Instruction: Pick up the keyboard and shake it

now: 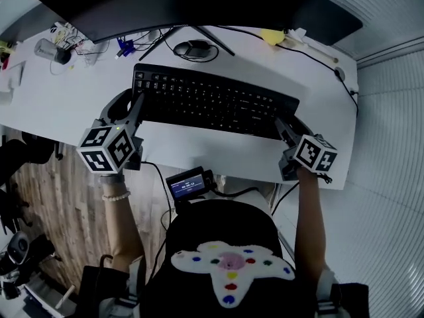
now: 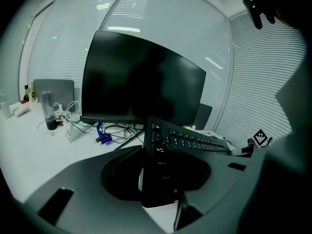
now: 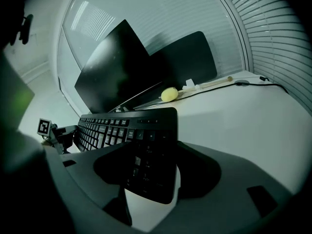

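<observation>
A black keyboard (image 1: 212,101) stretches across the white desk (image 1: 66,105) in the head view, gripped at both short ends. My left gripper (image 1: 136,105) is closed over the keyboard's left end, and that end (image 2: 163,155) fills the gap between its jaws in the left gripper view. At the other side, my right gripper (image 1: 285,130) is clamped on the right end, which sits between its jaws (image 3: 146,150) in the right gripper view. From both gripper views the keyboard looks raised slightly off the desk.
A large dark monitor (image 1: 179,2) stands behind the keyboard, with a black mouse (image 1: 195,47), cables and a blue item (image 1: 122,45) at its foot. A glass (image 1: 50,50) is at far left, a yellow object (image 1: 271,36) at back right. The desk's front edge lies just under both grippers.
</observation>
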A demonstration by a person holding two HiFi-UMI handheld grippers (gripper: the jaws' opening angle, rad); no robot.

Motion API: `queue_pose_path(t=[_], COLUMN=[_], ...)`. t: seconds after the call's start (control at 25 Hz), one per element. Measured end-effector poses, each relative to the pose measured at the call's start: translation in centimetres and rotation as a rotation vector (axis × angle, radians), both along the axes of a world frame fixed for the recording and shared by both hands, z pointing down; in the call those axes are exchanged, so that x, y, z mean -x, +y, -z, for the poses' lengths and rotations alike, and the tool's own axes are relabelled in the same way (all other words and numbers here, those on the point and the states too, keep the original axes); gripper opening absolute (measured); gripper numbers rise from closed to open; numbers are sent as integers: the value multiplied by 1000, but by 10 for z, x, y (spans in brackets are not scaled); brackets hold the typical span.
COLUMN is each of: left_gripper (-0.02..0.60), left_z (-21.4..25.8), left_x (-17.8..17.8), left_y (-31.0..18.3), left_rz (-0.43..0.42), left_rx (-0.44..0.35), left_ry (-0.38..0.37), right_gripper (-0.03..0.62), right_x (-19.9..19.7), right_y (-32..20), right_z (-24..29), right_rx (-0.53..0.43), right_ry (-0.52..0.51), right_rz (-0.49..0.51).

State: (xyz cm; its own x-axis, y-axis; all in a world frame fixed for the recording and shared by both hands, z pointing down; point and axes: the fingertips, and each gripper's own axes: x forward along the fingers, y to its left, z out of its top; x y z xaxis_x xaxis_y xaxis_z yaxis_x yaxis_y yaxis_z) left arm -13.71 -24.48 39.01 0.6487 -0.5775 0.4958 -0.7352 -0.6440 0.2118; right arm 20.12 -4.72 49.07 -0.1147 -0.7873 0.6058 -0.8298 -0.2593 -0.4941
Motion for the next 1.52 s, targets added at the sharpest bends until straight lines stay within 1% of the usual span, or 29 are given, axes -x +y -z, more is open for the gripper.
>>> queue_pose_path(t=[0.16, 0.48, 0.6, 0.88, 1.04, 1.16, 1.36, 1.44, 1.52], left_gripper=[163, 163, 163, 163, 163, 163, 164, 166, 171], left_z=[-36, -102, -115, -139, -152, -157, -156, -155, -152], left_x=[2, 9, 10, 11, 10, 11, 12, 13, 14], left_y=[-1, -15, -14, -14, -13, -14, -14, -14, -14], left_rz=[-6, 9, 13, 27, 33, 36, 41, 52, 65], left_rx=[67, 192, 224, 289, 327, 338, 327, 319, 296], left_ry=[-6, -26, -30, -37, -43, -33, -19, -26, -49], right_gripper=[278, 278, 276, 278, 278, 278, 278, 278, 279], right_x=[1, 5, 3, 3, 1, 3, 5, 6, 5], right_y=[6, -5, -3, -8, -10, -11, -9, -9, -8], right_z=[-19, -56, -62, -66, -68, -69, -69, -69, -67], right_rx=[59, 164, 195, 230, 227, 213, 205, 203, 201], right_ry=[18, 41, 54, 59, 80, 85, 90, 86, 89], right_rz=[-4, 9, 12, 19, 21, 26, 23, 16, -5])
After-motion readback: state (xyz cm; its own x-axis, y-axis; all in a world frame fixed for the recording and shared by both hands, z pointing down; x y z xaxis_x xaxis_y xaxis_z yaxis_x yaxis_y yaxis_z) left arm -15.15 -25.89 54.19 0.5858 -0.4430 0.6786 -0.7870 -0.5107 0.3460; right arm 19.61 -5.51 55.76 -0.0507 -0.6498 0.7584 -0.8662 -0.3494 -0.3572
